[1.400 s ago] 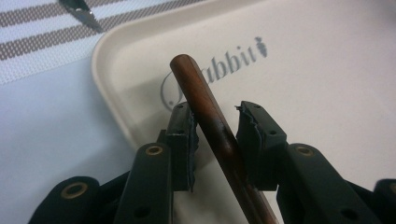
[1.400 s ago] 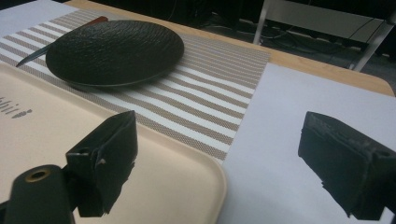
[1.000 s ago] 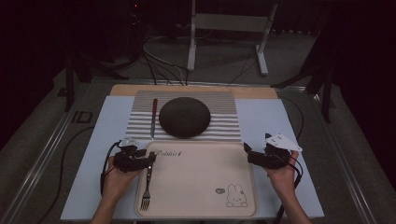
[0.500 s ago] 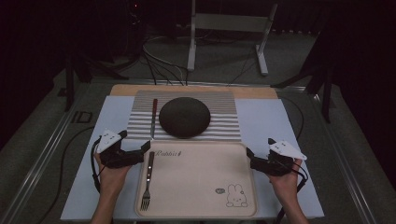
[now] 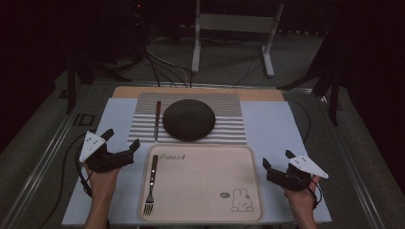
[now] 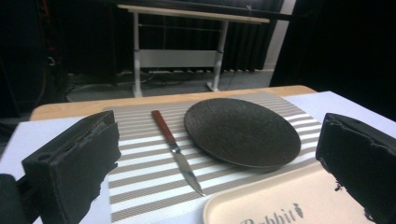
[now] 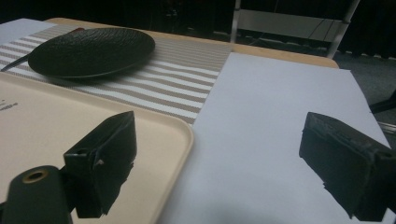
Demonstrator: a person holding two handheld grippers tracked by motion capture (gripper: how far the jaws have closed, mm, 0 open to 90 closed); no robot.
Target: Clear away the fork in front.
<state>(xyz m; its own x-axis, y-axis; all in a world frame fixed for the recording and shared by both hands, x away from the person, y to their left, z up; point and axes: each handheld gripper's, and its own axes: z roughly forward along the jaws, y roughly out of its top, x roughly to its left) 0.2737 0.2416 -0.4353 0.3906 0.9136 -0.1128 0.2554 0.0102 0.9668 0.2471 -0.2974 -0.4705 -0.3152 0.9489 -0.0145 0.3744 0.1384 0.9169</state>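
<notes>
Grippers: we see the left gripper [image 5: 123, 141] just opened and empty beside the silver metal fork [image 5: 151, 183]; right gripper [image 5: 277, 161] released.

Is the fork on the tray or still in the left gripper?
On the tray. The fork lies flat along its left edge; the left gripper, jaws just opened, holds nothing.

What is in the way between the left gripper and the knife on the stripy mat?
Nothing visible. The left gripper hangs open and empty over the white cloth, just left of the tray. The knife lies flat on the striped mat, beside the dark plate, with bare mat between them.
</notes>
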